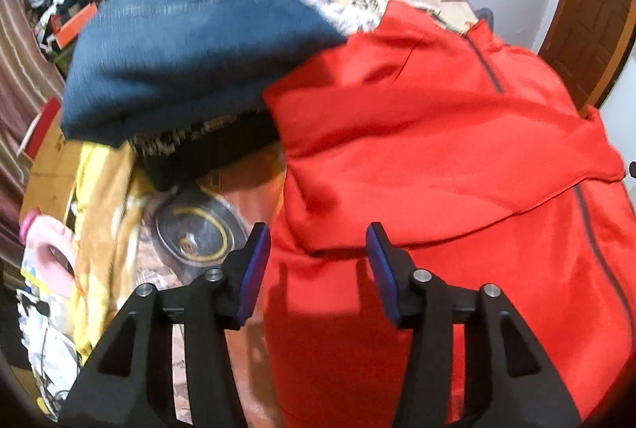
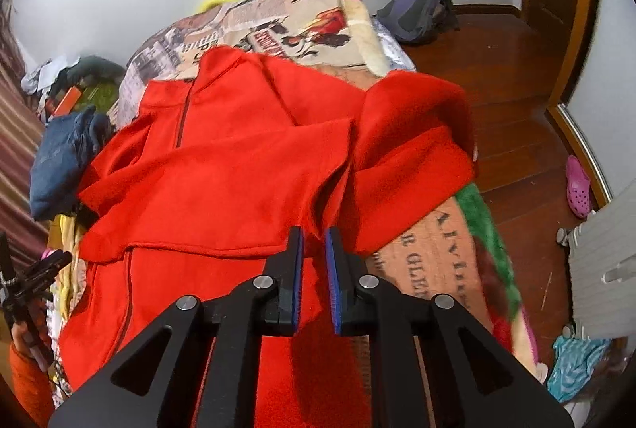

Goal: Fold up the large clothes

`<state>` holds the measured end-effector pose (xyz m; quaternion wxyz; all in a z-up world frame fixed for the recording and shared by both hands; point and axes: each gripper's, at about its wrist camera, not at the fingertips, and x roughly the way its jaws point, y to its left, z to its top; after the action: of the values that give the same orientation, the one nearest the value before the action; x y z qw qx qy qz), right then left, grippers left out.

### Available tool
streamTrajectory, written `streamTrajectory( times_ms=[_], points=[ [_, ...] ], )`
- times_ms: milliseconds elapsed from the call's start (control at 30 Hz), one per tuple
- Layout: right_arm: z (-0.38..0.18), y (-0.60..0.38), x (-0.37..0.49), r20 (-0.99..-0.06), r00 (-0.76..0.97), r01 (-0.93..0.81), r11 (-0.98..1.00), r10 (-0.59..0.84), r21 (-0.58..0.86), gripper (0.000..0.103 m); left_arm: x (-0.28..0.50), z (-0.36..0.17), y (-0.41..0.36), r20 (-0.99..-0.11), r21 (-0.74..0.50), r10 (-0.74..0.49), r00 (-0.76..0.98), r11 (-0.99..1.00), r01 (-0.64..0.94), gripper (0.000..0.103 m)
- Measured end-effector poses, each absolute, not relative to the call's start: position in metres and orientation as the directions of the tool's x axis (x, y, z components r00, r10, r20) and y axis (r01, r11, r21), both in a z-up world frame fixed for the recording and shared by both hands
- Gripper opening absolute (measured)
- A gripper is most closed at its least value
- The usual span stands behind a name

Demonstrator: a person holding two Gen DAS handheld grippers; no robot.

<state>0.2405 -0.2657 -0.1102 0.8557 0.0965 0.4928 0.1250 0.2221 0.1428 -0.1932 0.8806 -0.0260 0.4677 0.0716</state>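
Observation:
A large red zip-neck fleece top lies spread on a bed, collar at the far end. Its left sleeve is folded across the chest. My left gripper is open and empty, just above the top's left edge near the folded sleeve's cuff. In the right wrist view the top fills the middle, and its right sleeve is bunched and lifted at the bed's right side. My right gripper has its jaws nearly closed, with a fold of red cloth in the narrow gap between them.
A blue garment lies heaped at the top's left, over a dark patterned cloth and yellow fabric. A printed blanket covers the bed. Wooden floor, a backpack and a pink shoe lie right of the bed.

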Motion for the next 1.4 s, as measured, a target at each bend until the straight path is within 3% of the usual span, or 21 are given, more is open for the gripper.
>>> streamTrajectory(
  times_ms=[67,300,567,1000,1400],
  points=[
    [-0.105,-0.274,0.24,-0.809,0.504,-0.096,0.95,0.304,0.297,0.017,0.225,-0.18,0.137,-0.808,0.032,0.111,0.578,0.989,-0.145,0.062],
    [-0.088,-0.309,0.242,-0.769,0.591,0.03,0.946,0.242,0.322,0.041,0.246,-0.144,0.117,-0.756,0.004,0.061,0.651,0.996,-0.089,0.067],
    [-0.109,-0.349,0.266,-0.77,0.579,0.156,0.89,0.268,0.428,0.042,0.287,-0.138,0.086,-0.752,-0.048,-0.02,0.659,0.999,-0.025,0.069],
    [-0.205,-0.374,0.305,-0.798,0.42,0.354,0.731,0.433,0.583,0.042,0.33,-0.196,0.059,-0.832,-0.122,-0.107,0.544,0.993,0.009,0.069],
    [-0.214,-0.384,0.335,-0.792,0.453,0.433,0.676,0.408,0.596,0.039,0.331,-0.217,0.054,-0.853,-0.12,-0.1,0.513,0.993,-0.006,0.069]
  ],
)
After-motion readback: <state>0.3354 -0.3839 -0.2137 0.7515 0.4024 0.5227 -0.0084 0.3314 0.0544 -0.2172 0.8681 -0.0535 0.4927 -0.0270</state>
